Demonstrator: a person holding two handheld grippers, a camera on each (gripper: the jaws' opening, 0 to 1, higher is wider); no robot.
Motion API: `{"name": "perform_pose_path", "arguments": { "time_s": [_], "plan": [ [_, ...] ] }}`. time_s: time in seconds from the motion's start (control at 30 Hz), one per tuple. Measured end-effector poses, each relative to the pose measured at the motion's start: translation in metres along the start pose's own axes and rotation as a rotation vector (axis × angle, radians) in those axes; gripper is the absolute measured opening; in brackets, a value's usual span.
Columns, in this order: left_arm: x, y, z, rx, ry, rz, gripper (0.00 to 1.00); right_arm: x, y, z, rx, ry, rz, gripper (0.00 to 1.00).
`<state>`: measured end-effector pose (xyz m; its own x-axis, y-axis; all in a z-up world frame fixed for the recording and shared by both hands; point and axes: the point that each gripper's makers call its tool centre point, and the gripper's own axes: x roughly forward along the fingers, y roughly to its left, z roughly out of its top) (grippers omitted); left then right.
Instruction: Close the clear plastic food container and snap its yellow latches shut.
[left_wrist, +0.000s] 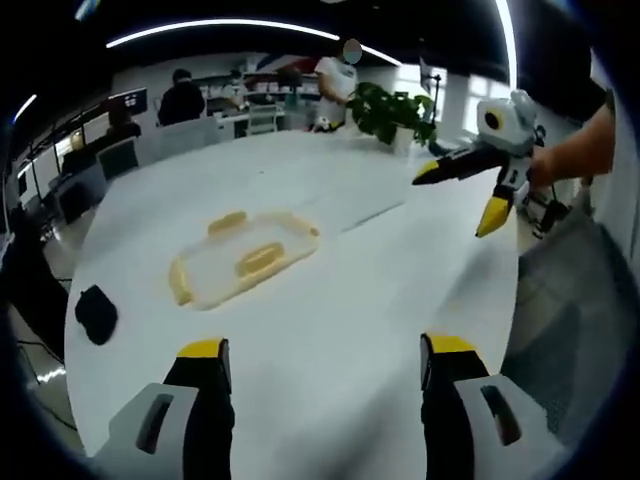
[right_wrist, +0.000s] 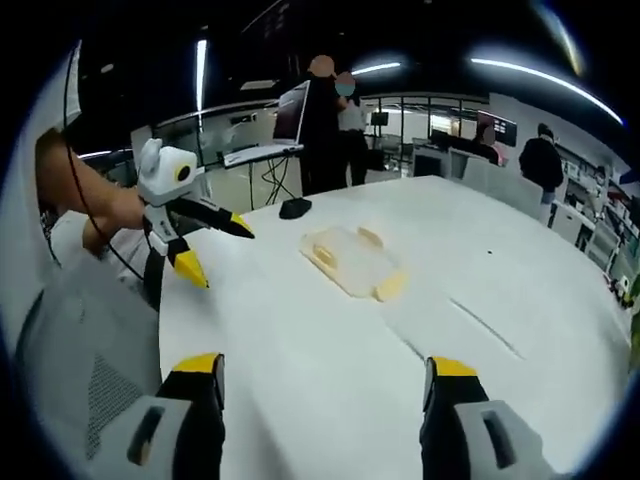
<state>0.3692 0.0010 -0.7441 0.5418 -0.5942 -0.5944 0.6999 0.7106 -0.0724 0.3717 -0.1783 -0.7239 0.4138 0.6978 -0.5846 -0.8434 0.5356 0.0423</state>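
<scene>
A clear plastic food container with yellow latches lies flat on the white table, left of centre in the left gripper view. The same container sits mid-table in the right gripper view. My left gripper is open, its yellow-tipped jaws spread wide and well short of the container. My right gripper is also open over bare table. In the left gripper view the right gripper hovers open at the upper right, held by a hand. The left gripper shows open at the left of the right gripper view.
A black object lies near the table's left edge; the same black object sits at the far edge in the right gripper view. A potted plant stands at the far side. People, desks and monitors surround the table.
</scene>
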Motion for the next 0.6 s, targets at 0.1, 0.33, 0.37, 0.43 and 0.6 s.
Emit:
{"name": "perform_pose_path", "arguments": {
  "time_s": [0.1, 0.33, 0.37, 0.43, 0.6],
  "plan": [
    [0.000, 0.008, 0.002, 0.001, -0.001, 0.000, 0.75, 0.006, 0.001, 0.002, -0.020, 0.007, 0.016, 0.81],
    [0.003, 0.021, 0.004, 0.017, 0.010, -0.001, 0.75, 0.018, -0.004, 0.010, -0.056, 0.019, 0.036, 0.80],
    [0.004, 0.023, 0.004, 0.024, 0.015, -0.003, 0.74, 0.019, -0.006, 0.011, -0.064, 0.023, 0.039, 0.80],
    [0.004, 0.026, 0.003, 0.036, 0.023, -0.005, 0.74, 0.021, -0.007, 0.012, -0.072, 0.025, 0.045, 0.80],
    [0.004, 0.032, 0.002, 0.050, 0.038, -0.011, 0.73, 0.028, -0.012, 0.013, -0.091, 0.037, 0.053, 0.78]
  ]
}}
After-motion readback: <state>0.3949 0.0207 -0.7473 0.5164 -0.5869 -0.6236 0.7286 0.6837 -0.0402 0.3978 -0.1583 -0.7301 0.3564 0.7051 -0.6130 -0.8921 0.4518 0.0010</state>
